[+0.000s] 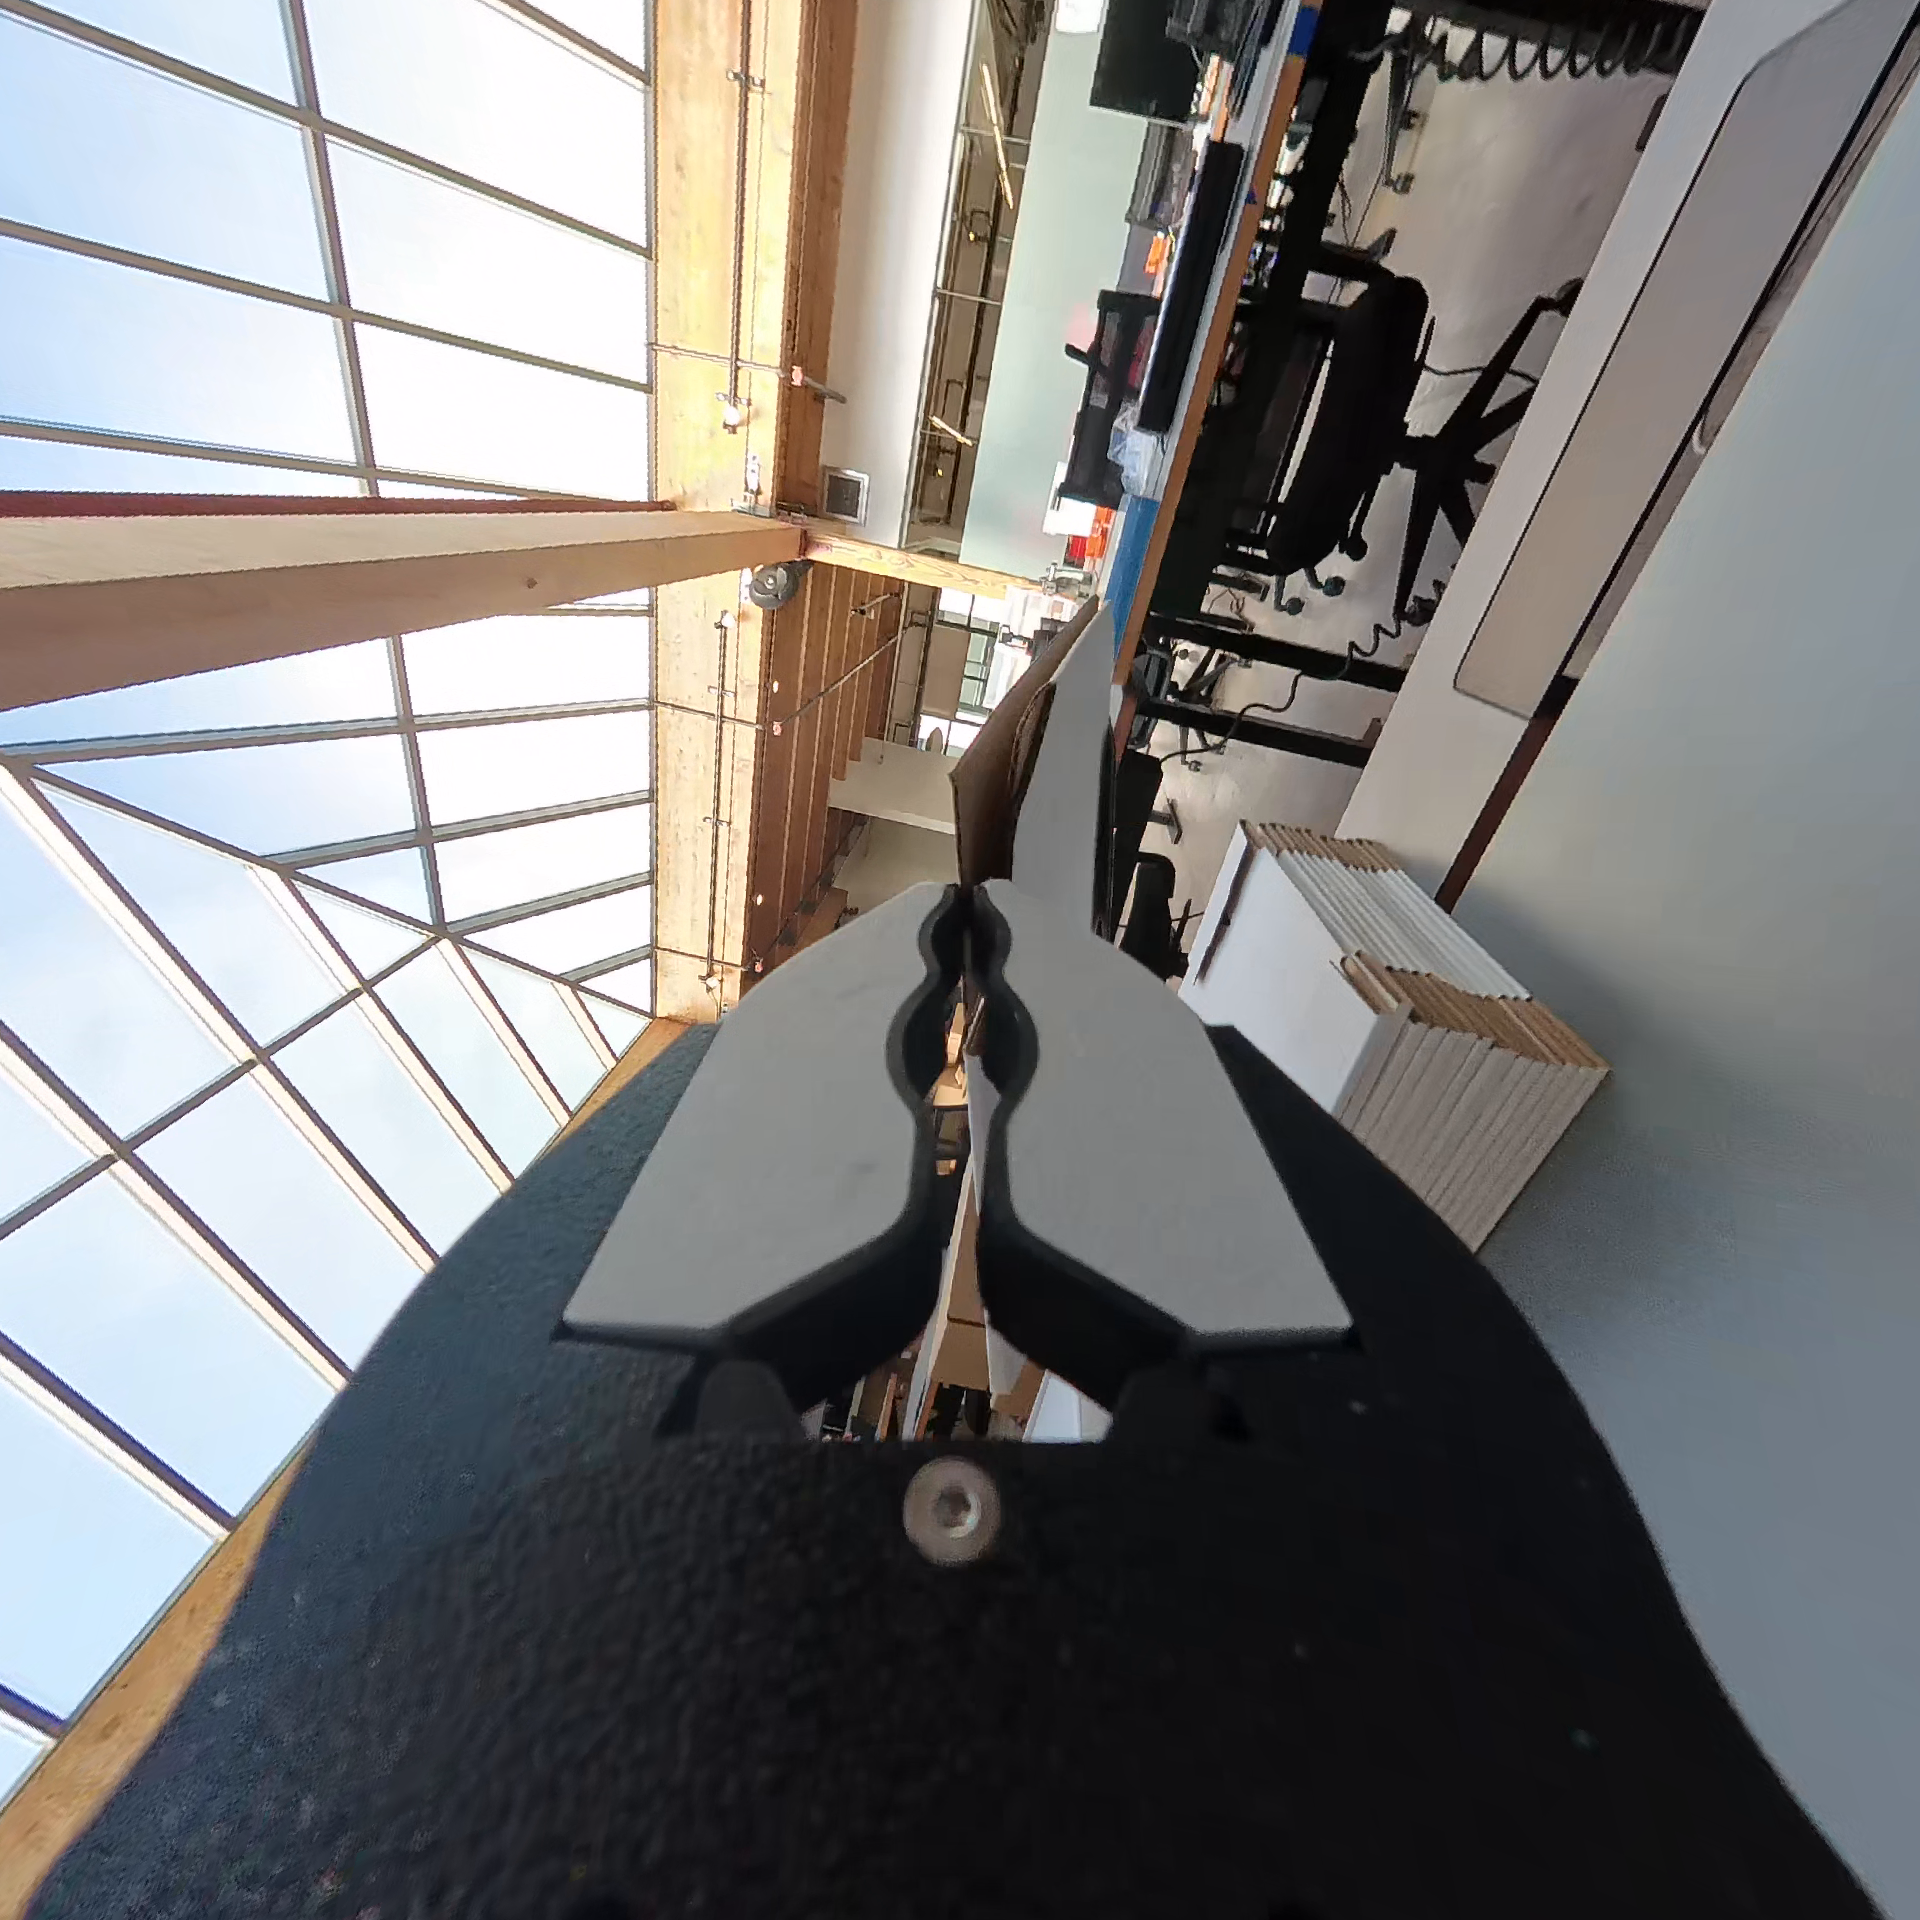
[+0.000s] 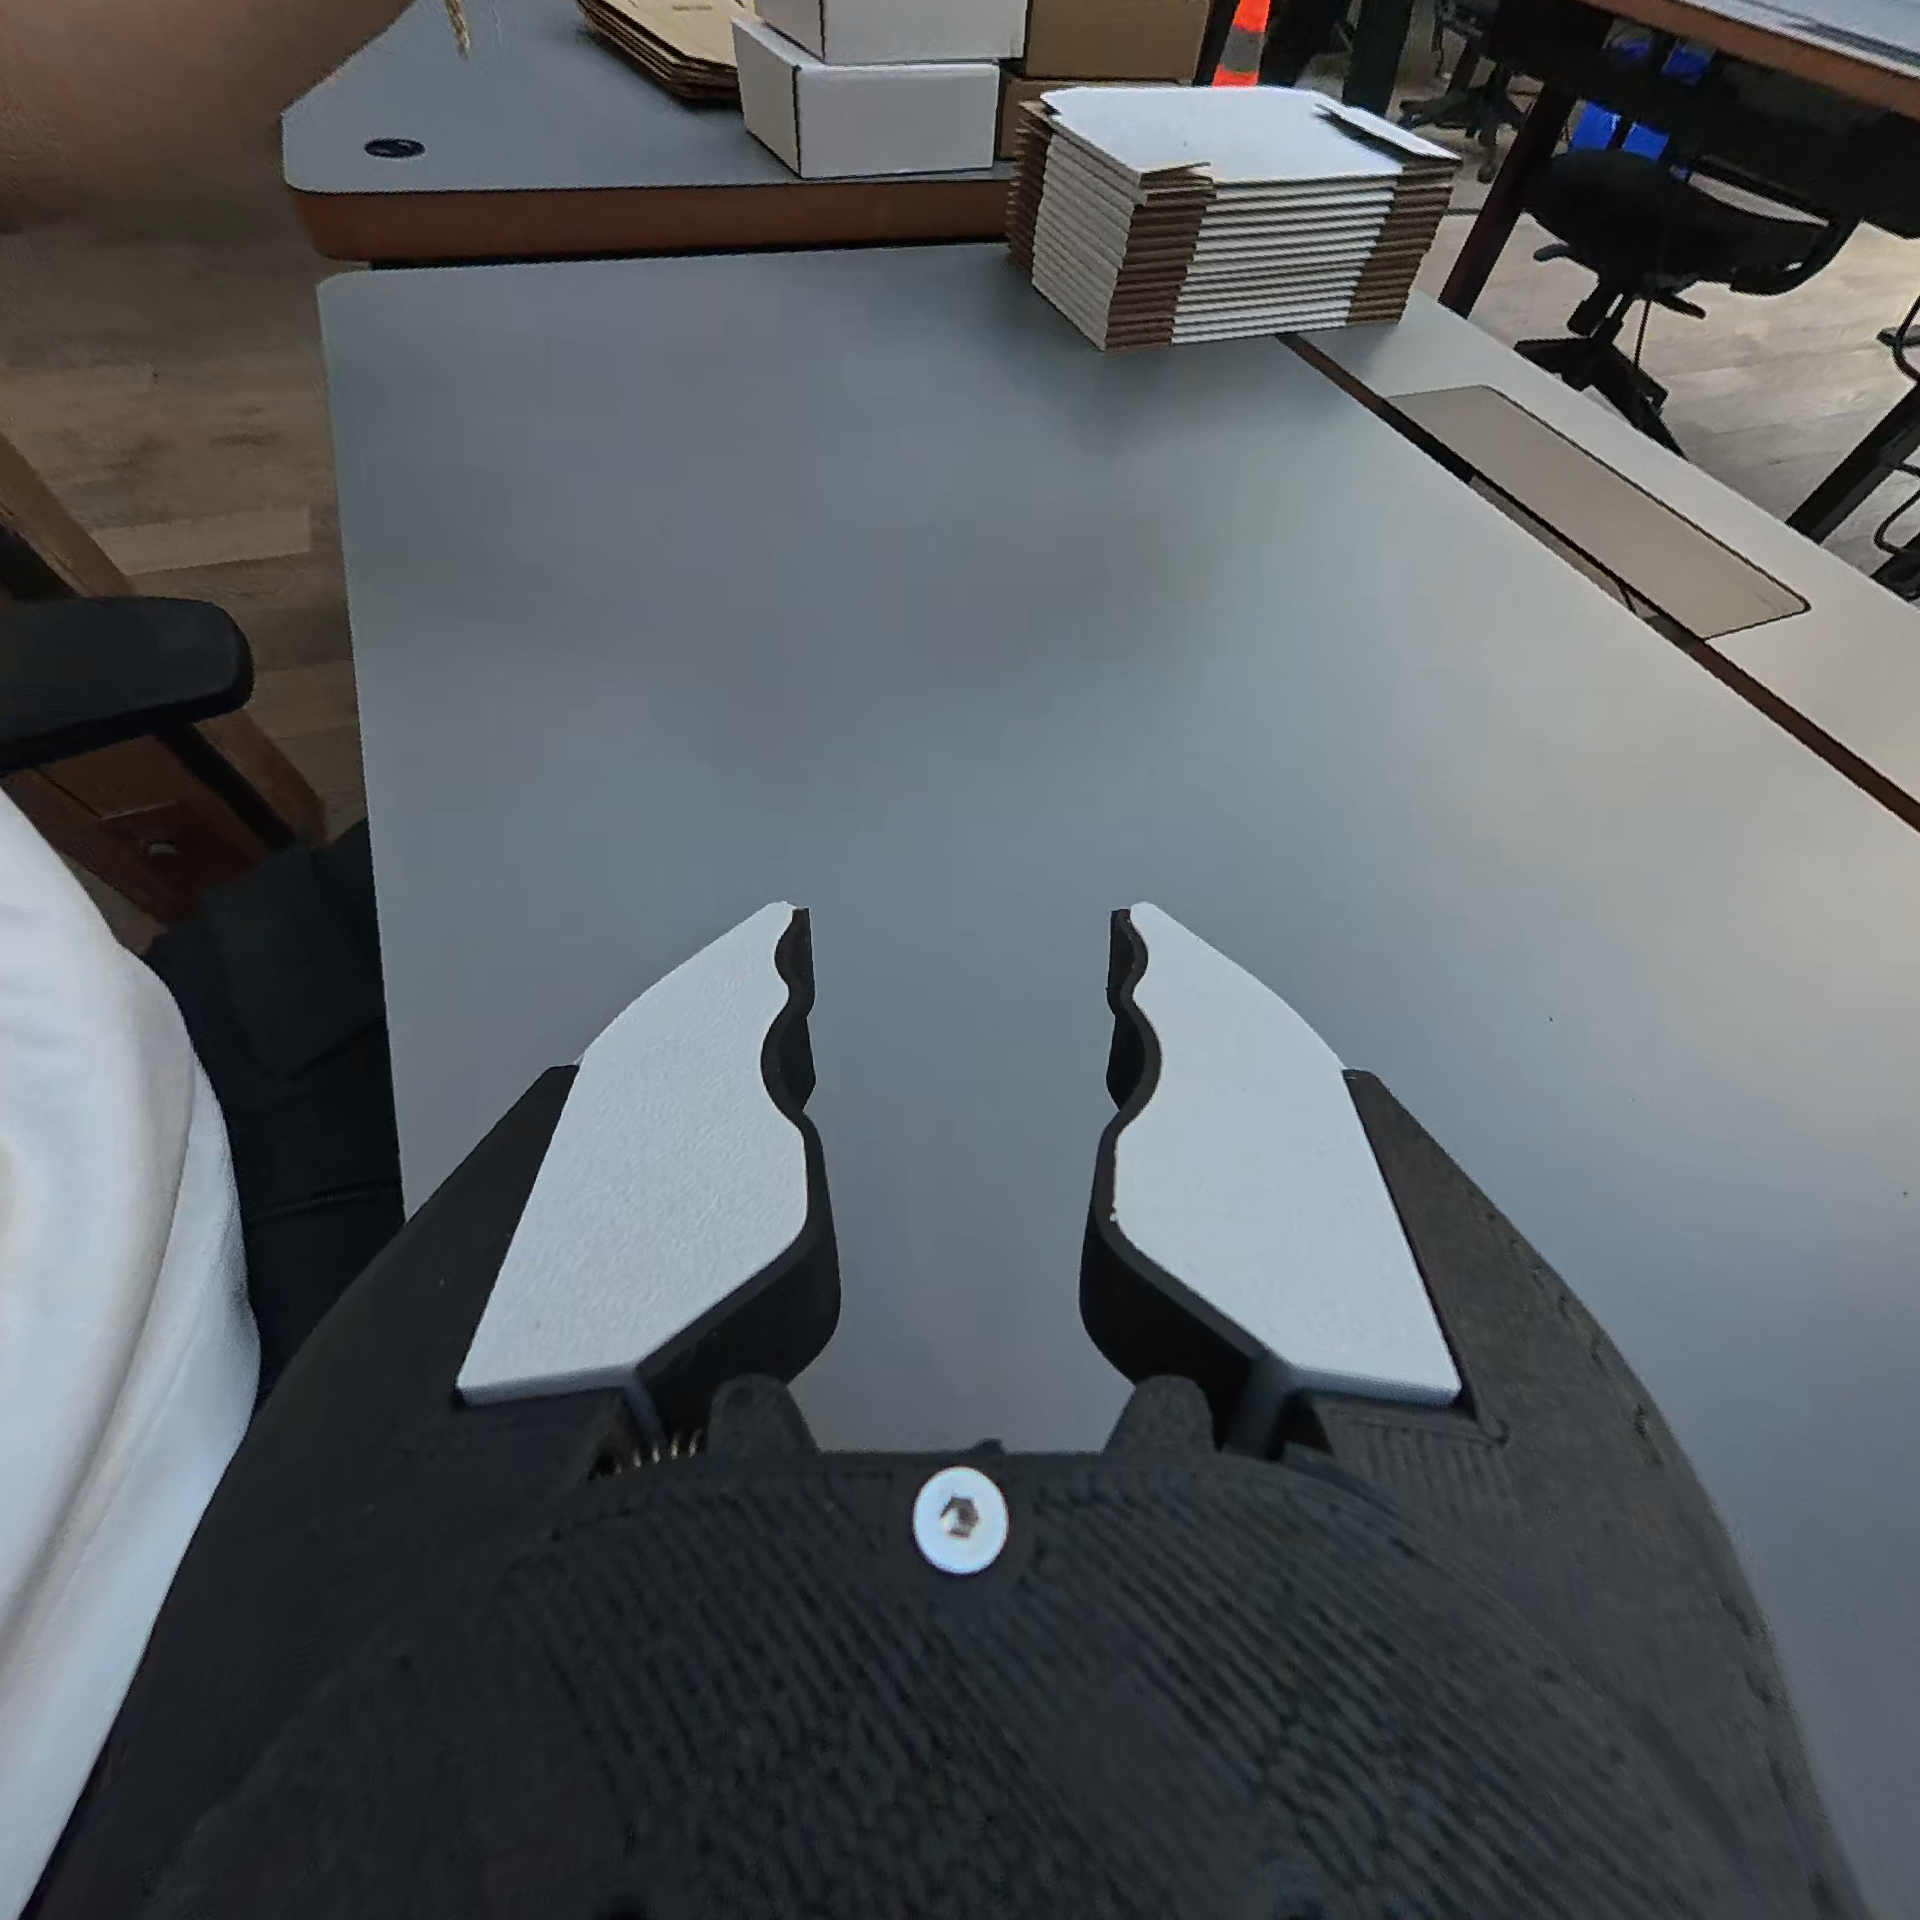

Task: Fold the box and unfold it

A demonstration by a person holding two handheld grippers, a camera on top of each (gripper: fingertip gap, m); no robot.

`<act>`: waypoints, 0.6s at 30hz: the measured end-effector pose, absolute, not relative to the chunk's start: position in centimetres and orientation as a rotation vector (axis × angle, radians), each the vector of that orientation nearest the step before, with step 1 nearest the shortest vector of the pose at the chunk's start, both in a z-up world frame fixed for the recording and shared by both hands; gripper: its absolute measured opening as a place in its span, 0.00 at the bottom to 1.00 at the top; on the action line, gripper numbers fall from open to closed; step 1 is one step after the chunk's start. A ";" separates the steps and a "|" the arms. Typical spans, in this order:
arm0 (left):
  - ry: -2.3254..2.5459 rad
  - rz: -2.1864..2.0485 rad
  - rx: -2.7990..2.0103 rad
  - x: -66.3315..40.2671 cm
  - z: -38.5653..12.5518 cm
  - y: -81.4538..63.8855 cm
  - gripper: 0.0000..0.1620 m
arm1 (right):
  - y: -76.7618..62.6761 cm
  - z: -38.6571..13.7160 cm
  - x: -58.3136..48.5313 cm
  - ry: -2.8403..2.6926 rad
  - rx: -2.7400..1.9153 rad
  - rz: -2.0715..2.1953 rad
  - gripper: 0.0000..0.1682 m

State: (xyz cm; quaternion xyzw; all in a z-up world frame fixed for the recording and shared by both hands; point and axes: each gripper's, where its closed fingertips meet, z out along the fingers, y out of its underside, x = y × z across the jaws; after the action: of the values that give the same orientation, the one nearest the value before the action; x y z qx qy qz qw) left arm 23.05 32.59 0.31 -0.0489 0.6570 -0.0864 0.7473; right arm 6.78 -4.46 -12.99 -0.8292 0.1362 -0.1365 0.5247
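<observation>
My left gripper (image 1: 971, 894) is turned on its side, raised off the table and pointing partly up at a glass roof. It is shut on a flat cardboard box blank (image 1: 1044, 769), white on one face and brown on the other. I see the blank edge-on, sticking out past the fingertips and running back between the pads. My right gripper (image 2: 961, 920) is open and empty, hovering over the grey table (image 2: 935, 623). The held blank does not show in the right wrist view.
A stack of flat box blanks (image 2: 1226, 218) sits at the table's far right corner, and also shows in the left wrist view (image 1: 1434, 1029). Folded white boxes (image 2: 873, 104) stand on a second table behind. A chair armrest (image 2: 114, 665) and a person's white sleeve (image 2: 94, 1195) are at the left.
</observation>
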 end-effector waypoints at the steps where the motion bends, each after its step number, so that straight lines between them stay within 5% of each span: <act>1: 1.427 -0.225 -0.112 21.5 0.7 31.4 0.00 | -4.3 -12.8 6.7 0.324 -1.969 -0.319 0.32; 18: 1.640 -1.186 -0.384 9.3 -0.4 17.3 0.01 | -4.0 -10.8 6.2 0.311 -1.927 -0.466 0.31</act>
State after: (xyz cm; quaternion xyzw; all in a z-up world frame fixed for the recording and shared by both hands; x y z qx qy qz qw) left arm 9.32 17.32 -0.36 -0.1597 0.6826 -0.4935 0.5148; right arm 6.18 -4.03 -10.79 -0.8098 0.1305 -0.1956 0.5375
